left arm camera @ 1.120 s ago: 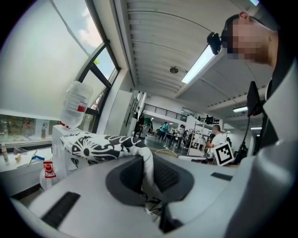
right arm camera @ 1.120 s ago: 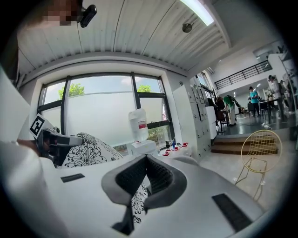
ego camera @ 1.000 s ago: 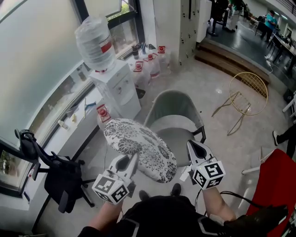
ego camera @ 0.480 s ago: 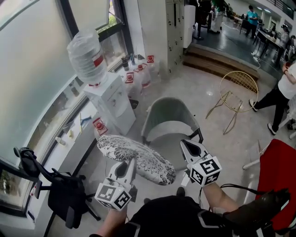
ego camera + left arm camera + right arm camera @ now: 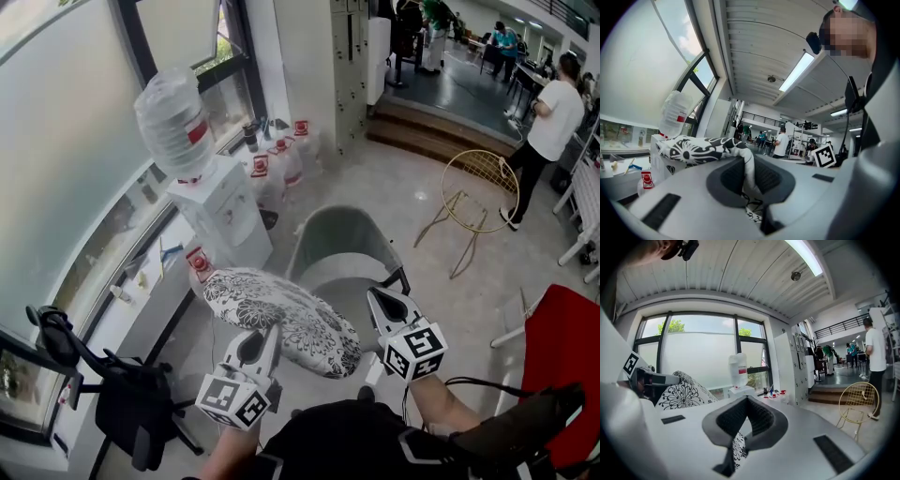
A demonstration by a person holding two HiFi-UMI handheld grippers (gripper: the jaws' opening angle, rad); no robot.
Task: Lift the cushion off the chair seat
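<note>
**Left tool** (image 5: 265, 336): the jaws are drawn in nearly all the way. A fold of the cushion (image 5: 281, 309) runs up between the pads and is pinched there. The grip sits on the cushion's near edge.

**Right tool** (image 5: 378, 296): the jaws are together and their tips meet. Patterned fabric from the cushion shows in the slit low down between them, so this tool has the cushion's right-hand edge.

**Cushion:** round, white with a black flower print. It hangs in the air between the two tools, off the chair seat. Most of it lies ahead of the left tool, with a shallow tilt. Its far edge reaches toward the water dispenser (image 5: 225, 211).

**Chair** (image 5: 342, 234): grey, with a curved back. It stands on the floor (image 5: 412, 187) just ahead of the right tool, and its seat is bare where it shows past the cushion.

**Surroundings:**
- The water dispenser, with a bottle (image 5: 173, 117) upturned on top, stands ahead of the left tool by the window.
- A black office chair (image 5: 127, 398) is to the left of the left tool.
- A red chair (image 5: 562, 366) is to the right of the right tool.
- A gold wire chair (image 5: 480, 187) lies tipped on the floor well ahead of the right tool.
- A person in a white shirt (image 5: 551, 112) stands beyond the wire chair.
</note>
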